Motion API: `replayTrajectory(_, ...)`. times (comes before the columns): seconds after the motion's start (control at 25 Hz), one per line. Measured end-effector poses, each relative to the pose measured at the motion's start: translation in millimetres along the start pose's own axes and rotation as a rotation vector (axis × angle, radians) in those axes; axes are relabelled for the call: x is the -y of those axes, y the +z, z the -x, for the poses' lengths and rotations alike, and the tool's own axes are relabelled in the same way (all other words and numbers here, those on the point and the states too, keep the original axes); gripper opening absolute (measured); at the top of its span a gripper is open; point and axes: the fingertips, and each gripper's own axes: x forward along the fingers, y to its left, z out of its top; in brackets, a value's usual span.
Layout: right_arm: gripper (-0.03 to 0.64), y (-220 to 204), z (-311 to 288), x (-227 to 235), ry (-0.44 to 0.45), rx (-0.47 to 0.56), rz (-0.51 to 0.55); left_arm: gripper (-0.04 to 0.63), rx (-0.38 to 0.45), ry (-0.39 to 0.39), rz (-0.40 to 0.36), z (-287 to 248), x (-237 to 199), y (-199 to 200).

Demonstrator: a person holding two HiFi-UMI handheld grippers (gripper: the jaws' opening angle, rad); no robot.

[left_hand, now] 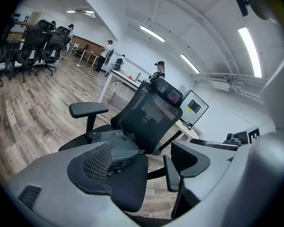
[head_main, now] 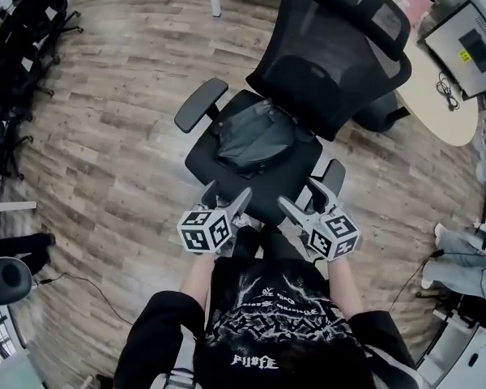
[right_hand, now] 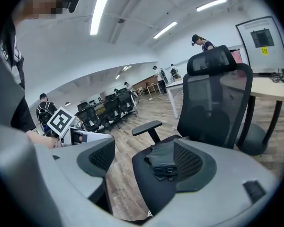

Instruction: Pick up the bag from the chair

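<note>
A flat dark grey bag [head_main: 255, 136] lies on the seat of a black mesh office chair [head_main: 340, 47]. My left gripper [head_main: 225, 194] hovers open just in front of the seat's front edge, left of centre. My right gripper [head_main: 302, 194] hovers open beside it, right of centre. Neither touches the bag. In the left gripper view the bag [left_hand: 114, 145] shows beyond the wide-apart jaws, with the left gripper [left_hand: 142, 164] empty. In the right gripper view the bag [right_hand: 162, 159] lies on the seat between the jaws' far ends, and the right gripper [right_hand: 144, 160] holds nothing.
The chair's armrests [head_main: 200, 104] flank the seat. A round beige table [head_main: 437, 96] with a monitor [head_main: 470, 43] stands at the right behind the chair. More black chairs [head_main: 16, 47] line the left wall. A cable [head_main: 89, 286] runs over the wood floor at lower left.
</note>
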Motion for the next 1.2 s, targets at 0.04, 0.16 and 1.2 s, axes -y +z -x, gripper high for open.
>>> replayTrajectory(0.04,0.385,2.5,-2.8,5.0,0.000,-0.008,0.003,0.403,-0.001,0.005,0.010,-3.8,-3.6,2.6)
replayTrajectory(0.16,0.385,8.7,-13.7,17.7,0.006,-0.039,0.025,0.403,-0.003,0.016,0.020,-12.0,-12.6,11.5)
replayTrajectory(1.2,0.385,42.8,-271.9,204.5,0.256,-0.389,0.117,0.403,-0.115,0.243,0.331,-214.3,-170.5,37.7)
